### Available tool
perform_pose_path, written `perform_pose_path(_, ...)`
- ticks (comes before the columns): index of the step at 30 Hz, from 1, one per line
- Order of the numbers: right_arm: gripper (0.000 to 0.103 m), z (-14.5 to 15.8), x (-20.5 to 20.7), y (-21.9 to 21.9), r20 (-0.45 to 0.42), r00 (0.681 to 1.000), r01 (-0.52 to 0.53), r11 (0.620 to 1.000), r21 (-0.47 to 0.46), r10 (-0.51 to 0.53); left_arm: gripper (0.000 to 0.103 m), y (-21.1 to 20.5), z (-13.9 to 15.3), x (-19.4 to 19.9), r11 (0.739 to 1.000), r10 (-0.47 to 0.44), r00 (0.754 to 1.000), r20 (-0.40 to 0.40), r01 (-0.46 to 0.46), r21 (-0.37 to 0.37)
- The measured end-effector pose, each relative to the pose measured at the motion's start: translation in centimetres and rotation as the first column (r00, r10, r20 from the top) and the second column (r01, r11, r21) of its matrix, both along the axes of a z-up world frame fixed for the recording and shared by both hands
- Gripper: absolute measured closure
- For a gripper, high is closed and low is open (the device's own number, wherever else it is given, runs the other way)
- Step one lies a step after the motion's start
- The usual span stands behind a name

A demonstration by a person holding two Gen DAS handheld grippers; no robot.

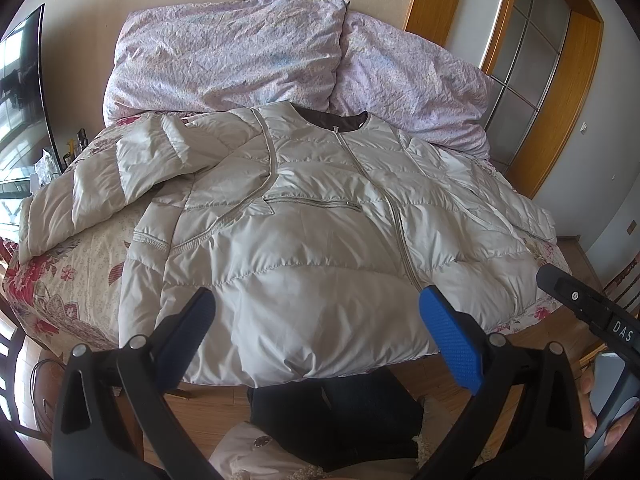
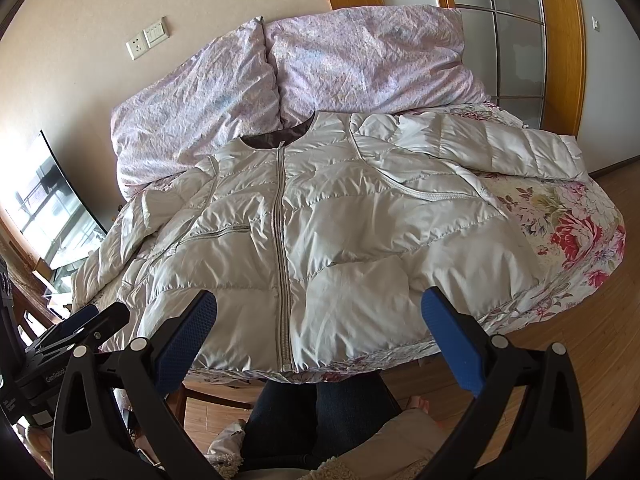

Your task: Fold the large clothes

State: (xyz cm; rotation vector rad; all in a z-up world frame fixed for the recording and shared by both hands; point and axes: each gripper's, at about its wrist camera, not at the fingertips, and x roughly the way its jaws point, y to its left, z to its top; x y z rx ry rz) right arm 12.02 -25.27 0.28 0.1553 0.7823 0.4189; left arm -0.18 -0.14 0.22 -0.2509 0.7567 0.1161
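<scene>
A pale grey quilted jacket [image 1: 304, 224] lies spread front-up on the floral bedspread [image 1: 52, 284], zipped closed, its collar pointing toward the lilac duvet [image 1: 240, 48] heaped at the far end of the bed. The jacket's hem hangs slightly over the near edge of the bedspread. Seen from the left wrist camera, one sleeve [image 1: 96, 184] is bent across the bedspread to the left of the jacket's body, while the other sleeve lies along the right side of the jacket. In the right wrist view the jacket [image 2: 320, 240] fills the centre, with its right-hand sleeve [image 2: 500, 148] stretched out away from the body toward the far right corner of the bedspread [image 2: 568, 232].

The left gripper [image 1: 316, 320] hovers just short of the jacket's hem, aimed along the garment toward the collar, its blue-padded fingers [image 1: 448, 336] spread wide with nothing between them. It touches no cloth. The right gripper [image 2: 320, 320] holds the same pose beside it, level and pointing at the hem near the bottom of the zip [image 2: 282, 248], jaws released and wide, also clear of the fabric. Each gripper shows at the edge of the other's view: the right one to the right of the jacket in the left camera, the left one to the left of the jacket in the right camera. The person's dark trousers [image 2: 304, 416] show below the hem, between the gripper arms.
</scene>
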Motion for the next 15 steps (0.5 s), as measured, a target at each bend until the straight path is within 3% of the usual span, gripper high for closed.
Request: perform_pose_path(15, 0.001, -0.06, 0.02, -0.07, 0.001, 1.000, 0.000, 1.000, 0.001, 0.000, 0.002, 0.02, -0.09, 0.05, 1.000, 0.000, 1.000, 0.000, 0.000, 0.001)
